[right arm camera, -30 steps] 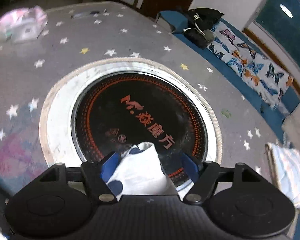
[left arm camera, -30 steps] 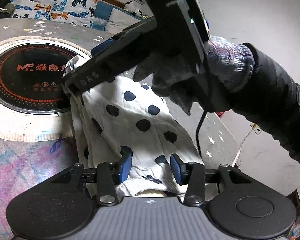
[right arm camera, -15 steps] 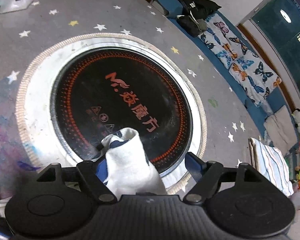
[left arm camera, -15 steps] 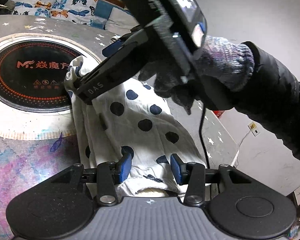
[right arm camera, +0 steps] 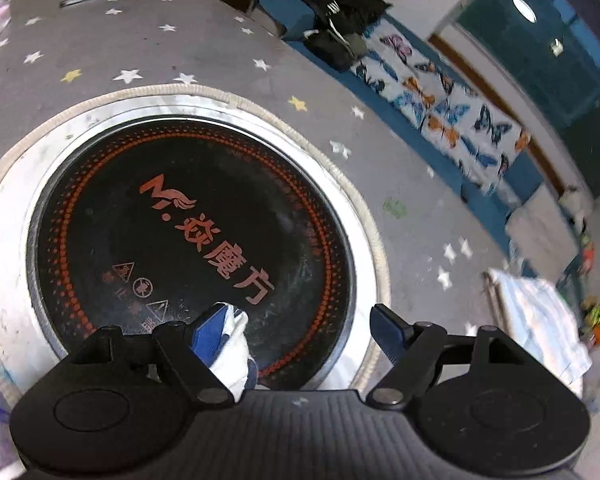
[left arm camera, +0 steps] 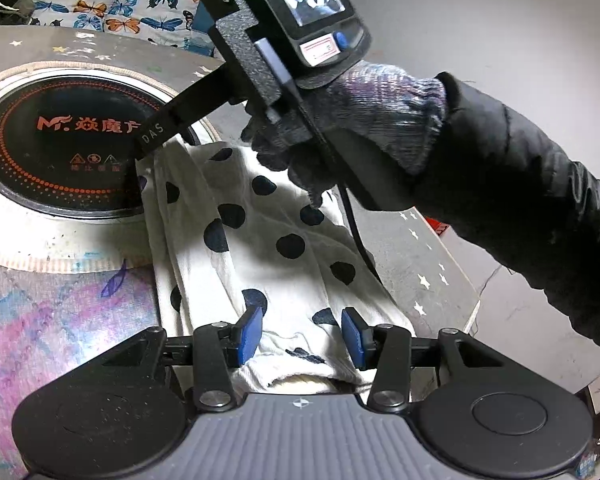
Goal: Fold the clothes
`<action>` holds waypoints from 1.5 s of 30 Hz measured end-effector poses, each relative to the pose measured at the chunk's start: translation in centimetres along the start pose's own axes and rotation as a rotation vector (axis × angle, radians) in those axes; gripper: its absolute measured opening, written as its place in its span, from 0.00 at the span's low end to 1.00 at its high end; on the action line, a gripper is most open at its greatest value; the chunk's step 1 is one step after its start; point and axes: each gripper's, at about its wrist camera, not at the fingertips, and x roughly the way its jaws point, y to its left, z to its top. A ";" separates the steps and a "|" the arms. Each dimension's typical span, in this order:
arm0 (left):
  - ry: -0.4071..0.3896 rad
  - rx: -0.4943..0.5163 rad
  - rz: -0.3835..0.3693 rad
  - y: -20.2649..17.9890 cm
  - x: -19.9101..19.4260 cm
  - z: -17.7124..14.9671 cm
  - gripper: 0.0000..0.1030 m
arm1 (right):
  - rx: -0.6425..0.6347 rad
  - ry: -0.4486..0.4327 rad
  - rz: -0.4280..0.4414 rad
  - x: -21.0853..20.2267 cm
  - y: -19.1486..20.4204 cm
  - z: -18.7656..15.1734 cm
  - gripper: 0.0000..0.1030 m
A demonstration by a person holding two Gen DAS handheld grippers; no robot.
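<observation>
Tools [left arm camera: 300, 336] [right arm camera: 296, 332] agape, polka-dot garment [left arm camera: 268, 248] between.

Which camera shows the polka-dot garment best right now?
Left wrist view: the polka-dot garment lies stretched from the left gripper toward the cooktop. Right wrist view shows only a bunched corner by the right gripper.

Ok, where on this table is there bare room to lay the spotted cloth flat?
Bare patches: the starry tablecloth beyond the round cooktop, and the pink-stained stretch left of the spotted cloth. Crowded: the near edge, where the left gripper, right gripper and cloth meet, and the striped pile at the right edge.
</observation>
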 end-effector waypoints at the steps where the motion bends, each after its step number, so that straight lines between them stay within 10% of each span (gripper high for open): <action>1: 0.000 -0.002 0.000 0.0 0.0 0.0 0.46 | 0.013 -0.001 0.011 0.1 -0.2 0.0 0.76; 10: -0.011 -0.028 0.010 0.2 -0.5 0.2 0.46 | 0.236 -0.129 0.181 -3.7 -5.3 -1.1 0.68; 24: -0.021 -0.037 0.034 -0.1 -1.2 0.0 0.48 | 0.132 -0.094 0.238 -3.3 -2.4 -4.0 0.51; 45: -0.023 -0.033 0.101 -1.0 -1.3 0.2 0.53 | 0.107 -0.163 0.294 -3.5 -1.3 -4.4 0.52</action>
